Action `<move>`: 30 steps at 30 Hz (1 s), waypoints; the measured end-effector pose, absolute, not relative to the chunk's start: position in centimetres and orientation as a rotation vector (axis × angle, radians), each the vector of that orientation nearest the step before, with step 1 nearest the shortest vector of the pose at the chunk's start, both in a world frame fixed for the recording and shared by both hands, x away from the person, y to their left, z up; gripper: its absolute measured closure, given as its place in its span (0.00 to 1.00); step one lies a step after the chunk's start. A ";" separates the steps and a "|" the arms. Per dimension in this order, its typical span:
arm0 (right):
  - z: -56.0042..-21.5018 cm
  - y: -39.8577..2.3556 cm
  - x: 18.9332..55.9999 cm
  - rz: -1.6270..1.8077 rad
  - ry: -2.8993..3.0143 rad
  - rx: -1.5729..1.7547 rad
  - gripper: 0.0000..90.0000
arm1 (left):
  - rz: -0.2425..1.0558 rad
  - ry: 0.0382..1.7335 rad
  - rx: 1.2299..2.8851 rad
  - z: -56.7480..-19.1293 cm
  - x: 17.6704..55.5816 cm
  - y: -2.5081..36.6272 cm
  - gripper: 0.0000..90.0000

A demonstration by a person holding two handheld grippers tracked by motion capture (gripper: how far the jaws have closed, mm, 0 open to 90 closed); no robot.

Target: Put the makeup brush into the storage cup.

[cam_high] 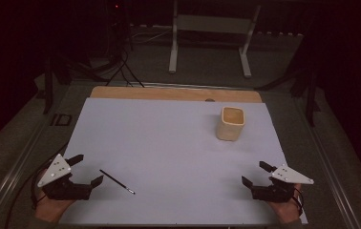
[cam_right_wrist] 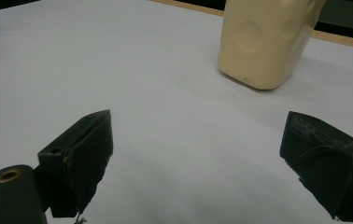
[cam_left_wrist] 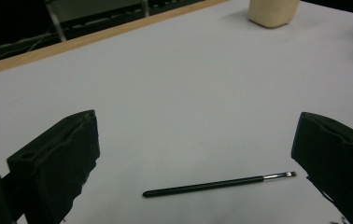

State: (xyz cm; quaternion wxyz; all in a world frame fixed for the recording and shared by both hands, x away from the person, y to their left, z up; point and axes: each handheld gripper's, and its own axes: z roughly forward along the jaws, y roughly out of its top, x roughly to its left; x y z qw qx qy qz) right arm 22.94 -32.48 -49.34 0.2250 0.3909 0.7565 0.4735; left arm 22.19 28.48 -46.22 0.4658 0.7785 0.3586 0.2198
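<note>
2 black tongs (cam_high: 88, 169) (cam_high: 254, 173) agape, slim brush (cam_high: 116, 181), squarish beige cup (cam_high: 230, 123)

Dim light — dark, murky edges.

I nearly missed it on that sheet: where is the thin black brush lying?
In the high view the brush lies flat on the white sheet, near left, just right of the open left claw, untouched, far from the cream cup.

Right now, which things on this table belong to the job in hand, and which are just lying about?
In the job:
thin black brush with a metal ferrule, lying flat between the open left gripper's jaws
cream squarish cup, upright, ahead of the open right gripper

Lying about:
white sheet over the wooden tabletop
white metal stand on the floor beyond
</note>
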 end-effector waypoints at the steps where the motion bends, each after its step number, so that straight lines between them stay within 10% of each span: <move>1: -49.3 -32.5 22.9 1.305 2.086 1.077 0.11 | 0.538 0.878 1.915 -46.2 22.2 28.5 0.02; 30: -49.3 -32.6 22.8 1.307 2.078 1.080 0.11 | 0.511 0.795 2.018 -44.4 24.0 27.6 0.02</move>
